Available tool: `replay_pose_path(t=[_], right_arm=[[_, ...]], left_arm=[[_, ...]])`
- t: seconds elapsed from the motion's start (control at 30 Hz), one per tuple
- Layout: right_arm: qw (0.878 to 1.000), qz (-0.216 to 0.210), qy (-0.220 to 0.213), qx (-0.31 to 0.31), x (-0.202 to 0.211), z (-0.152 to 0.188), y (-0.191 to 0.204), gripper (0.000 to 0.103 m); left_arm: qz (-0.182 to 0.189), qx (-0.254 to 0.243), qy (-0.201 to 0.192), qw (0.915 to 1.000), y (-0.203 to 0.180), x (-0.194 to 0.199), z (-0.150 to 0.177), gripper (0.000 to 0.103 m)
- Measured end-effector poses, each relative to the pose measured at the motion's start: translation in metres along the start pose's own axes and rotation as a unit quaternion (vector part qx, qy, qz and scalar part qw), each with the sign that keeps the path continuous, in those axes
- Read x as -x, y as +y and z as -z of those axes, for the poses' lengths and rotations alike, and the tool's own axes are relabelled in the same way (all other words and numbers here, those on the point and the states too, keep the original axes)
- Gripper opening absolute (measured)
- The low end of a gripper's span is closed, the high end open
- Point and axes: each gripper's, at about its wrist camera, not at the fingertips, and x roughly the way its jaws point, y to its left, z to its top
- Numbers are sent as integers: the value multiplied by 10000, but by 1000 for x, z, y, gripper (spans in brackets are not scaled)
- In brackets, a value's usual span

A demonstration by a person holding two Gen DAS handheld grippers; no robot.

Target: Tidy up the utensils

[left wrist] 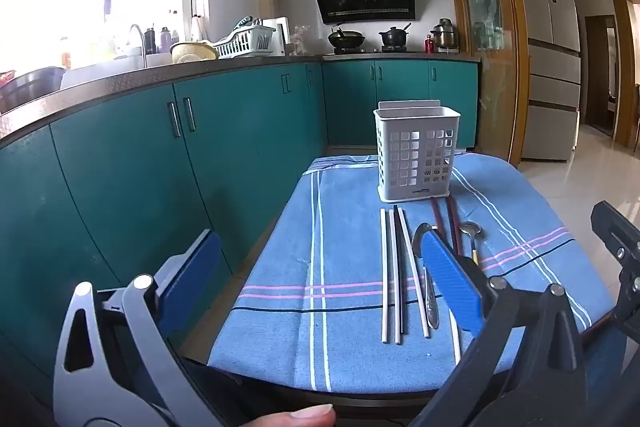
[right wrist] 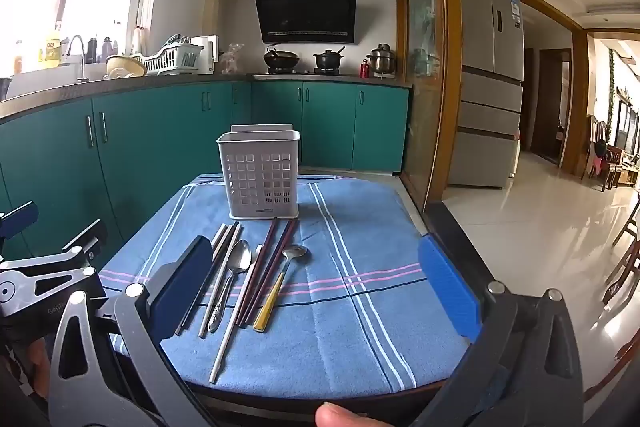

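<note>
A white perforated utensil holder (left wrist: 416,154) (right wrist: 261,175) stands upright at the far side of a small table covered by a blue striped cloth (left wrist: 348,327) (right wrist: 352,311). In front of it lie white and dark chopsticks (left wrist: 394,271) (right wrist: 224,291), a steel spoon (left wrist: 424,267) (right wrist: 236,267), dark red chopsticks (right wrist: 268,263) and a spoon with a yellow handle (right wrist: 276,287). My left gripper (left wrist: 324,287) hangs open over the near left of the table. My right gripper (right wrist: 316,291) is open too, nothing between its blue pads.
Teal kitchen cabinets (left wrist: 160,155) run along the left and back under a counter with a sink, dish rack (left wrist: 244,43) and stove pots. A glass door and fridge (right wrist: 490,83) stand to the right, with tiled floor beyond. A thumb shows at each frame's bottom edge.
</note>
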Motion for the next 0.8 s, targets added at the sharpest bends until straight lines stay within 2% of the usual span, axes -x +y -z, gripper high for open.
replay_pose_path(t=[0.8], right_arm=[[10000,20,-59,-46,8,1,4,100]], left_arm=[[80,3,57,10000,-3,7,2,99]])
